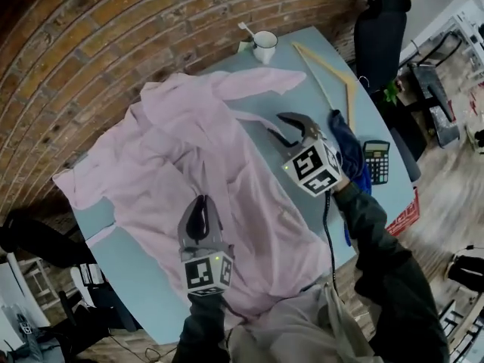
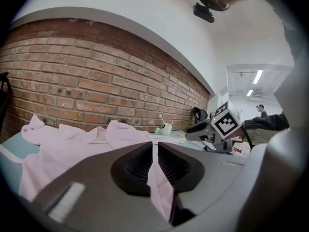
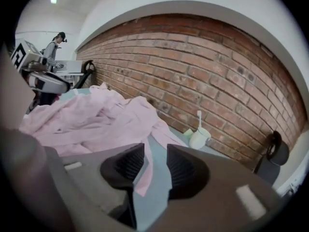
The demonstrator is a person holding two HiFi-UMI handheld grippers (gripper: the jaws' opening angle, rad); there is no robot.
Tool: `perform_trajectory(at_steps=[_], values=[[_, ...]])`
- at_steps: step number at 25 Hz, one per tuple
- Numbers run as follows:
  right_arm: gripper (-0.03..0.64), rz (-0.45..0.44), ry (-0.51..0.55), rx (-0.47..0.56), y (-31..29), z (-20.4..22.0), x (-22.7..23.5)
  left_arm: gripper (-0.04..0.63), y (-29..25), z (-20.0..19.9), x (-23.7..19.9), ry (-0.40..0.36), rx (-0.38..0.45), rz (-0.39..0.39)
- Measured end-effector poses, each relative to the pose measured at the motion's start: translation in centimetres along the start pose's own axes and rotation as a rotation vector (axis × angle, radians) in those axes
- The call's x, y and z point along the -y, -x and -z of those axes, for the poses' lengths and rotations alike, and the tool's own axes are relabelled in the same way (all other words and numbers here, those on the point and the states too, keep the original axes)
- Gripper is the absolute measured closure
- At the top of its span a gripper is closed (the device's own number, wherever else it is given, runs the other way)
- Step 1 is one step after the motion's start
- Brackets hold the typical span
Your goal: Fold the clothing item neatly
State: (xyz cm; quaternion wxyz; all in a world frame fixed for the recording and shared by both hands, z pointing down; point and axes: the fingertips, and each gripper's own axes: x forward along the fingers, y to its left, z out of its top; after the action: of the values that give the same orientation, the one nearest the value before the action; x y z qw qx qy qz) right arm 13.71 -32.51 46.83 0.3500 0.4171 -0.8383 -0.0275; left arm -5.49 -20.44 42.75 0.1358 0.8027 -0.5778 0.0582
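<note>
A pale pink shirt [image 1: 189,142] lies spread and rumpled over the light blue table [image 1: 136,271]. My left gripper [image 1: 200,201] is over the shirt's near part and is shut on a thin fold of it; in the left gripper view that pink fabric [image 2: 158,178] is pinched between the pads of the gripper [image 2: 154,146]. My right gripper [image 1: 274,123] hovers by the shirt's right edge, jaws apart. In the right gripper view, bare table and a pink strip [image 3: 145,173] show through the gap of the gripper [image 3: 154,151], unpressed.
A white mug [image 1: 265,45] with a spoon stands at the table's far edge. A wooden hanger [image 1: 333,70], a blue cloth [image 1: 349,153] and a calculator [image 1: 376,161] lie on the right side. A black chair [image 1: 380,32] stands beyond. A brick wall [image 3: 203,62] runs behind.
</note>
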Motion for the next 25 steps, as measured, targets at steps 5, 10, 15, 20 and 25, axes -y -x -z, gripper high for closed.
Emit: perform_trajectory(at_steps=[5, 10, 15, 20, 25], values=[[0.431, 0.044, -0.069, -0.148, -7.9, 6.0, 9.3, 0.554, -2.9, 2.2, -0.1, 0.008, -0.031, -0.033], [0.382, -0.011, 0.02, -0.304, -12.8, 9.6, 11.1, 0.554, -4.7, 4.0, 0.3, 0.03, -0.079, -0.044], [0.398, -0.086, -0.075, -0.275, -14.0, 10.3, 11.3, 0.554, -5.6, 5.1, 0.1, 0.05, -0.106, -0.049], [0.584, -0.113, -0.086, -0.345, -13.9, 10.5, 10.1, 0.554, -5.3, 5.2, -1.0, 0.067, -0.106, -0.07], [0.588, 0.003, 0.085, -0.421, -11.0, 7.3, 10.3, 0.554, -3.7, 4.0, -2.5, 0.08, -0.08, -0.098]])
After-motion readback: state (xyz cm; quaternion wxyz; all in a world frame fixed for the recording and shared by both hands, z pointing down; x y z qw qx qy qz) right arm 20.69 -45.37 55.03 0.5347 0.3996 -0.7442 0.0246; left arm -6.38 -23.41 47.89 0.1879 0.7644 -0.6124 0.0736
